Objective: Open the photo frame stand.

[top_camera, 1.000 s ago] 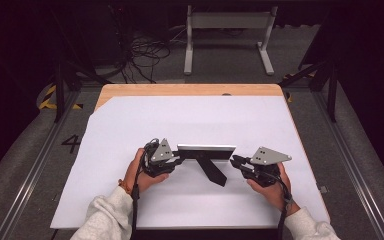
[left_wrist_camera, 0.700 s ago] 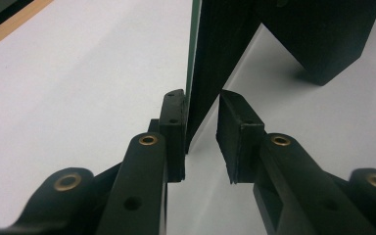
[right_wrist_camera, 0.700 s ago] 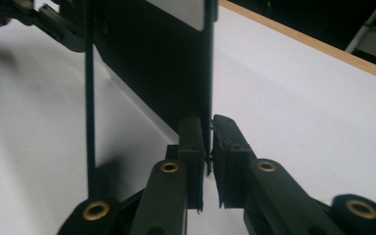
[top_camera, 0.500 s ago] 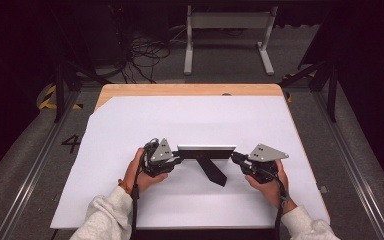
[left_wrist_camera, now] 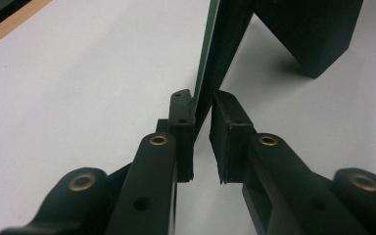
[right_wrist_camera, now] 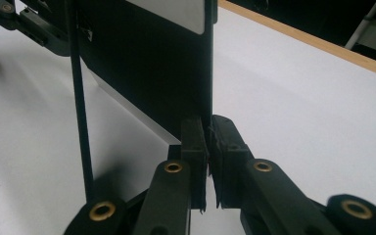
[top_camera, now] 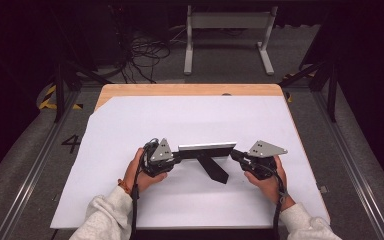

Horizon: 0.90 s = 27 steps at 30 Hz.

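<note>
A black picture frame (top_camera: 207, 148) stands upright on the white table sheet (top_camera: 190, 115), propped by its black back leg (top_camera: 214, 169). My left gripper (top_camera: 177, 157) holds its left end. In the left gripper view the frame's green-edged side (left_wrist_camera: 225, 44) sits between the pads, and the left gripper (left_wrist_camera: 201, 105) has just been closing on it. My right gripper (top_camera: 234, 155) grips the right end. In the right gripper view the frame's dark back (right_wrist_camera: 147, 58) rises from the pressed pads of the right gripper (right_wrist_camera: 209, 125), and the left gripper (right_wrist_camera: 29, 22) shows at the far end.
The white sheet covers a wooden table whose bare edge (top_camera: 180, 89) shows at the back. Beyond it are cables (top_camera: 145, 55) and a white stand (top_camera: 227, 22) on the dark floor. Metal rails (top_camera: 25, 175) run along both sides of the table.
The right gripper has shifted slightly inward toward the frame's right end. The frame and the left hand stay where they were.
</note>
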Each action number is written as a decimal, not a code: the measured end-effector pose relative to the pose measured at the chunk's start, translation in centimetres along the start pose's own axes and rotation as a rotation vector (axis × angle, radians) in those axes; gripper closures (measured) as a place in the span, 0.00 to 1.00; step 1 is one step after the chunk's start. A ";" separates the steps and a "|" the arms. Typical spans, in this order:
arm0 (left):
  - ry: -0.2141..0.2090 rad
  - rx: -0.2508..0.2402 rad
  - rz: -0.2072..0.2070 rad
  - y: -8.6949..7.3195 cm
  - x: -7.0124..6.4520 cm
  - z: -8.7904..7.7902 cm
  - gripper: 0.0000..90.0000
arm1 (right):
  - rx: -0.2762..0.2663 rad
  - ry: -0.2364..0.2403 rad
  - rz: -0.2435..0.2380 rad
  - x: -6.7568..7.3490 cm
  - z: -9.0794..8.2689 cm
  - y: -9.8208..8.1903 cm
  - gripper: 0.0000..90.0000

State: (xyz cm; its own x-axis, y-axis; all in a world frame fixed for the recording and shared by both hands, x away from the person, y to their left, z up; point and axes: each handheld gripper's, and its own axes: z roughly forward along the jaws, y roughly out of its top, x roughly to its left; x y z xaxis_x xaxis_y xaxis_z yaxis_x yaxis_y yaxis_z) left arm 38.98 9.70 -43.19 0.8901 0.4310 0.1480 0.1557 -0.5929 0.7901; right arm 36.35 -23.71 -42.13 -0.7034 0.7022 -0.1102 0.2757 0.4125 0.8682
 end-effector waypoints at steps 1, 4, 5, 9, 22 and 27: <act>-0.003 -0.002 -0.002 0.0 0.0 0.0 0.88 | -0.001 0.001 0.000 0.0 0.0 0.0 0.95; -0.006 0.002 0.006 0.0 0.0 -0.1 0.89 | 0.000 0.002 0.005 -0.2 0.2 0.1 0.95; -0.007 0.004 0.008 0.0 0.0 -0.1 0.89 | 0.001 0.004 0.010 -0.3 0.2 0.1 0.95; -0.010 0.007 0.013 0.1 -0.1 -0.1 0.90 | -0.002 0.007 0.014 -0.4 0.4 0.0 0.95; -0.032 0.026 0.039 0.1 -0.5 -0.6 0.91 | 0.020 0.009 0.019 -0.7 1.0 0.2 0.94; -0.034 0.026 0.042 0.1 -0.7 -0.6 0.92 | 0.022 0.006 0.026 -0.8 1.2 0.3 0.94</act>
State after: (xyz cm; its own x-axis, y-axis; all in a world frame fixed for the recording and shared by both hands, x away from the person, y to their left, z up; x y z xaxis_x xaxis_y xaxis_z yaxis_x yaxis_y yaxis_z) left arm 38.13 9.76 -42.84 0.9100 0.3826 0.1598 0.1291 -0.6277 0.7677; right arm 37.77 -23.43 -42.32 -0.7000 0.7091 -0.0847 0.3085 0.4072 0.8597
